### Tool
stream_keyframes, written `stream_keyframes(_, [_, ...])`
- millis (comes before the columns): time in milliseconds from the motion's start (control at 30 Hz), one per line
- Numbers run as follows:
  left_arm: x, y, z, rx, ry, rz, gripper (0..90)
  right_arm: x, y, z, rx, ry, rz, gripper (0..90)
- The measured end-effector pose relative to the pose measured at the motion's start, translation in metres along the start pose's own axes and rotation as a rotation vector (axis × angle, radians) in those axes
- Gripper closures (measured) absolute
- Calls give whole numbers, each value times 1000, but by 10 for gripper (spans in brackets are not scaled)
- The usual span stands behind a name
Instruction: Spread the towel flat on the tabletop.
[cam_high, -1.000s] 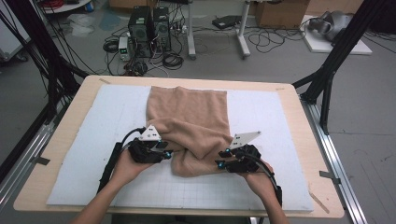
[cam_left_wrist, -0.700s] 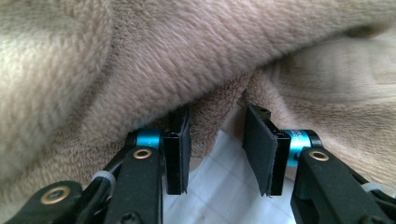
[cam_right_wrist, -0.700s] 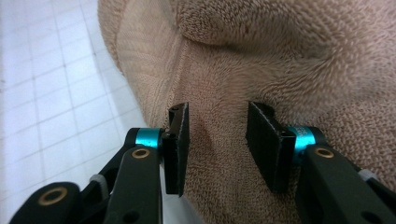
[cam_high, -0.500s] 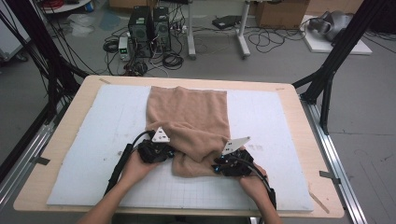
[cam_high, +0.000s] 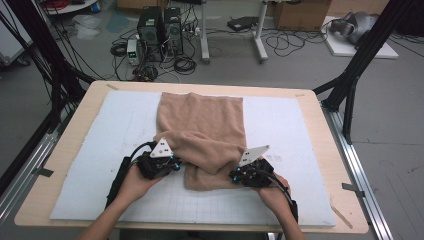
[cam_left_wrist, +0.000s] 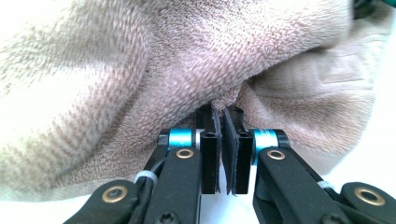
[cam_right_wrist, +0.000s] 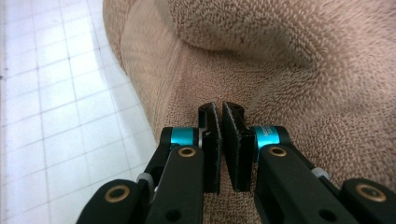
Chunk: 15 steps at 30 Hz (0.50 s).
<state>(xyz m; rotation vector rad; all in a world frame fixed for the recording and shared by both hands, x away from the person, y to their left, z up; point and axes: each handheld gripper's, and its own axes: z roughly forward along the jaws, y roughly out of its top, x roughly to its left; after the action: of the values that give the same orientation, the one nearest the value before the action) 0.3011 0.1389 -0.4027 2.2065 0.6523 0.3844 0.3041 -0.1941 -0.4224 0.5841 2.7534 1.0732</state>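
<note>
Cables and computer towers clutter the floor at the top of the high view; lower centre, a tan towel (cam_high: 205, 132) lies on the white gridded mat (cam_high: 90, 150). Left gripper (cam_left_wrist: 223, 122) and right gripper (cam_right_wrist: 221, 120) have just been closing and now pinch its near edge. Thin bites of cloth could slip when lifted. Both gripper views show the pads meeting on the pile, detail the high view lacks.

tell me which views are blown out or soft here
Left gripper view: towel overexposed at upper left, corners washed white, jaws sharp. Right gripper view: grid mat glares and blurs, towel pile soft farther off. High view: even light, slightly soft, no harsh shadows.
</note>
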Motion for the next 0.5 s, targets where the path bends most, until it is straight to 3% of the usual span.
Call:
stream_keyframes(200, [-1, -2, -31, -32, 21, 27, 857, 2, 3, -14, -26, -4, -5, 860])
stream_keyframes(500, [-2, -3, -53, -76, 14, 21, 857, 7, 11, -35, -57, -12, -33, 859])
